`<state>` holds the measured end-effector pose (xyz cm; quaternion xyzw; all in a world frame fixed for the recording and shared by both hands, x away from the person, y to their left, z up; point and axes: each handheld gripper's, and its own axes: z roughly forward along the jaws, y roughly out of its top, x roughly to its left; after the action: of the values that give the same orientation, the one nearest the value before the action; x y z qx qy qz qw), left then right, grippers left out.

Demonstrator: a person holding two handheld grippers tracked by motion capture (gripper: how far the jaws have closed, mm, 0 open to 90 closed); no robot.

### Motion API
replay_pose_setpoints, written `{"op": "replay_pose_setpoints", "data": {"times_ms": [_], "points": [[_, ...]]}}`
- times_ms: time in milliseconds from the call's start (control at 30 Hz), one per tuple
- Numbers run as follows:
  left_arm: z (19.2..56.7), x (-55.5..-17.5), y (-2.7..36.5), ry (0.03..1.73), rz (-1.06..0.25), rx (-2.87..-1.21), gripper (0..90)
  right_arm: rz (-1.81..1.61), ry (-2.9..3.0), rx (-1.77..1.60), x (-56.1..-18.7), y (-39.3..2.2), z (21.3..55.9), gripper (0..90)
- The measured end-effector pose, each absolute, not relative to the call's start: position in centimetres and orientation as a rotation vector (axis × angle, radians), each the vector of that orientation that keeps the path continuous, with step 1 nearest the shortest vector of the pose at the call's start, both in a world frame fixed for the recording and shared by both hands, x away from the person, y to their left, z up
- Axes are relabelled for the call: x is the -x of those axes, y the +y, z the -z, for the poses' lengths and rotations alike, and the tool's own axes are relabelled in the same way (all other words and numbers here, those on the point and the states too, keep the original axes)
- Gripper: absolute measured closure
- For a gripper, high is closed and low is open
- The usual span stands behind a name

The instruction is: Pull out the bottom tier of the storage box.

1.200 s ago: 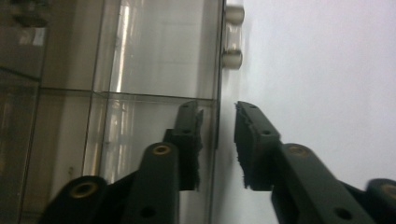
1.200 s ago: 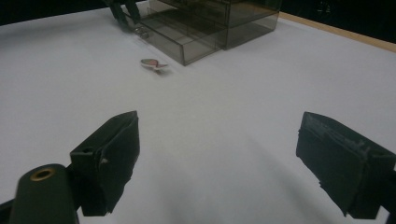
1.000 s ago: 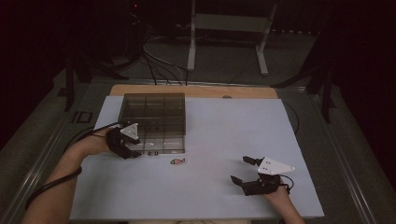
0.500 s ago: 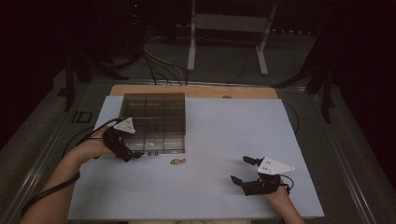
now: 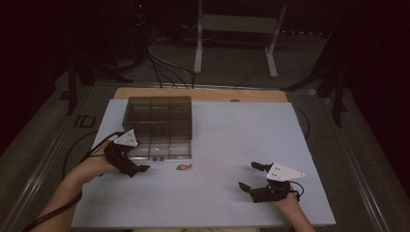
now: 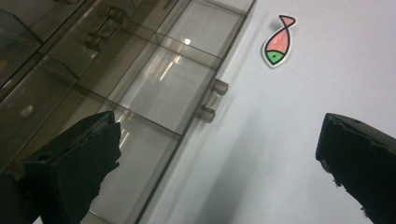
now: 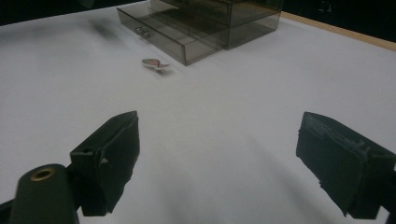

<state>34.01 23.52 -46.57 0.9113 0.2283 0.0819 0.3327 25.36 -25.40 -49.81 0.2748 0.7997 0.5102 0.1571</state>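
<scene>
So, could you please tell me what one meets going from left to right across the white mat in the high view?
Left gripper → fish sticker → right gripper. The clear drawer box sits farther back, above the left gripper and the sticker, so I leave it out of the order.

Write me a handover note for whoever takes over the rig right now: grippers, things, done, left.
Left hand-held gripper: jaws have just been opening, now wide, nothing between them, at the front of the smoky clear drawer box.
Right hand-held gripper: open, empty, low over the white mat.
Bottom drawer: pulled out, with two small knobs on its front.
Fish sticker: flat on the mat just in front of the drawer.
Left, probably: pick up the sticker and place it in the drawer.
</scene>
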Motion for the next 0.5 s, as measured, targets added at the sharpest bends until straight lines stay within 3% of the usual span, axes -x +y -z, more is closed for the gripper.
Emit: {"op": "replay_pose_setpoints", "data": {"times_ms": [500], "points": [[47.7,-31.2,23.3,0.633,-0.23,-2.296,0.0,-1.455,2.291,-0.787,-25.4,-25.4,49.8,13.3]]}}
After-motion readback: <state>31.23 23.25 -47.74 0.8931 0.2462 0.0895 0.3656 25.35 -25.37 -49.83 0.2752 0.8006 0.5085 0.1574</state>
